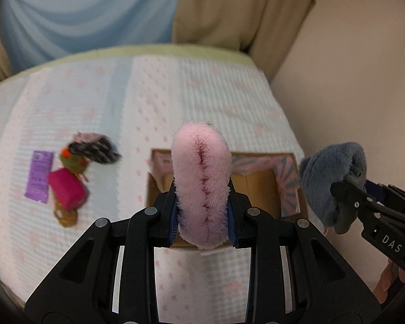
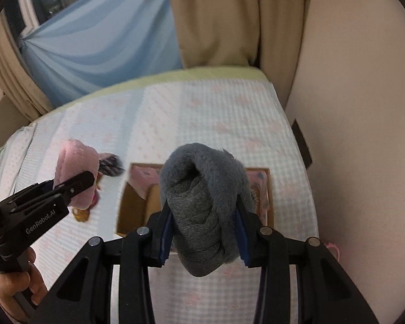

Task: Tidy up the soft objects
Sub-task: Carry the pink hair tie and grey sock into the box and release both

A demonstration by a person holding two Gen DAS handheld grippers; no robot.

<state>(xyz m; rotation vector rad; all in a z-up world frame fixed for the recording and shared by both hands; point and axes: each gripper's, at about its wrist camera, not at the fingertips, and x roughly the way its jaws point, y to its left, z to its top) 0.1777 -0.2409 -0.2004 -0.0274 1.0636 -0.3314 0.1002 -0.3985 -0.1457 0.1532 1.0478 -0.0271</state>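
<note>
My left gripper (image 1: 202, 216) is shut on a fluffy pink soft item (image 1: 201, 183) and holds it up above the near edge of an open cardboard box (image 1: 259, 186). The pink item also shows in the right wrist view (image 2: 77, 172). My right gripper (image 2: 203, 229) is shut on a grey-blue plush item (image 2: 202, 210), held above the same box (image 2: 133, 205). In the left wrist view the grey-blue item (image 1: 329, 183) hangs at the right, beside the box. The box stands on a bed with a pale checked cover (image 1: 148, 102).
On the bed left of the box lie a black-and-white fuzzy item (image 1: 97, 149), a magenta block (image 1: 67, 189), a purple card (image 1: 39, 175) and a brown object (image 1: 66, 217). A wall (image 2: 364, 135) runs along the bed's right side. Curtains (image 1: 94, 10) hang behind.
</note>
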